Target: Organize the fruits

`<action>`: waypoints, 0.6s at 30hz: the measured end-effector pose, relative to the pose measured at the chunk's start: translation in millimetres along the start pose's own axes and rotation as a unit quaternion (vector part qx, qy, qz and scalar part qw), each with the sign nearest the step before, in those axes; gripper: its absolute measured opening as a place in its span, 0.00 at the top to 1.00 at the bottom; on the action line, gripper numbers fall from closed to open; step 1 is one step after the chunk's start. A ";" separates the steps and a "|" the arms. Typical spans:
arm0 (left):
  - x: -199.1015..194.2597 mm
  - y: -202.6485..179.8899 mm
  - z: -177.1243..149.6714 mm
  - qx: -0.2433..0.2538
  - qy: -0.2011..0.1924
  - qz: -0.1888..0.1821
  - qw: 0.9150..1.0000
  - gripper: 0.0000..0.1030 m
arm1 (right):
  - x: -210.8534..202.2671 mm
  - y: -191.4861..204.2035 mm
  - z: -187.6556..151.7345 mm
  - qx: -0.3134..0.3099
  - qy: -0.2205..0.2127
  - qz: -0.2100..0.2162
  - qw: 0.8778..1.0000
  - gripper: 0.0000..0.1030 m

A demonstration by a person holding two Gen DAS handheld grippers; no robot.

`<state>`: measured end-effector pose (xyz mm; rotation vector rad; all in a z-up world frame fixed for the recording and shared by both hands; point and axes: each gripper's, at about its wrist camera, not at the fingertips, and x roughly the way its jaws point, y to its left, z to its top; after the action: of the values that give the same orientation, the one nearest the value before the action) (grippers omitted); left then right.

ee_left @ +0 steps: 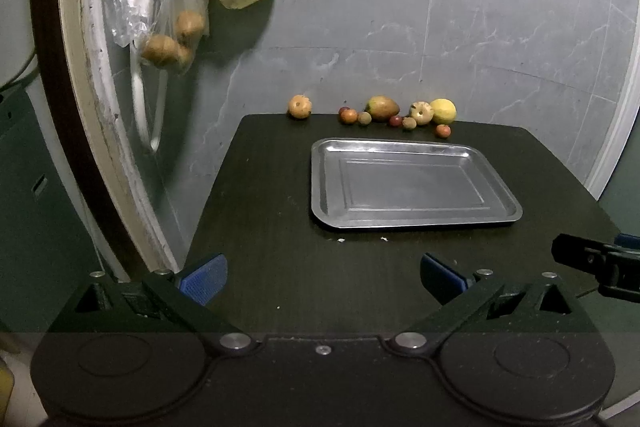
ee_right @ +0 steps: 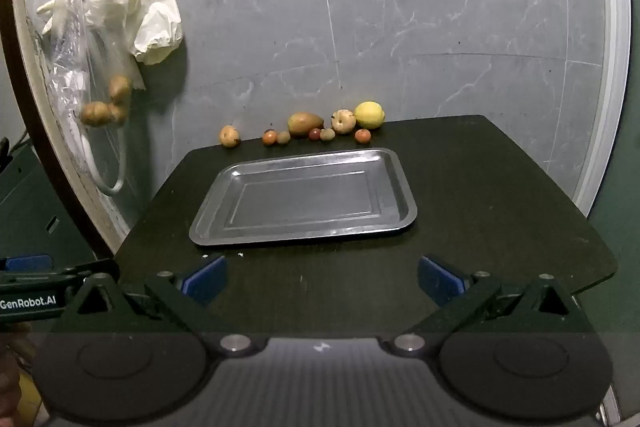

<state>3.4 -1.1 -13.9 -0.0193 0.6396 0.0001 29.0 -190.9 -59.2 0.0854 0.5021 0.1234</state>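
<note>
Plastic bags (ee_right: 116, 23) with brown tubers are seen hung on the grey marbled wall (ee_right: 440, 7), left of the dark table (ee_right: 500, 207). A bare steel tray (ee_right: 304, 197) lies between both grippers and the fruit; nothing blocks it. The fruits are lined along the table's far edge: mango (ee_right: 305, 123), long axis parallel to the wall, and lemon (ee_right: 369, 115) at the right end. Left gripper (ee_left: 324, 273) and right gripper (ee_right: 322, 277) are spread wide, nothing held.
</note>
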 end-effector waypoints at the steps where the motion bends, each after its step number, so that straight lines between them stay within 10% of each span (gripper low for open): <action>1: -1.0 0.4 0.0 0.000 0.000 0.000 1.000 0.01 | -0.3 -1.4 -0.6 0.000 0.000 0.000 1.000 0.00; 18: -1.9 1.9 3.1 -0.003 0.006 0.005 1.000 0.01 | 6.7 -0.3 0.7 0.003 0.006 0.003 1.000 0.00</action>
<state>3.7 0.9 -10.3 -0.0223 0.6511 0.0127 35.3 -190.3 -61.8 0.0922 0.5145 0.1276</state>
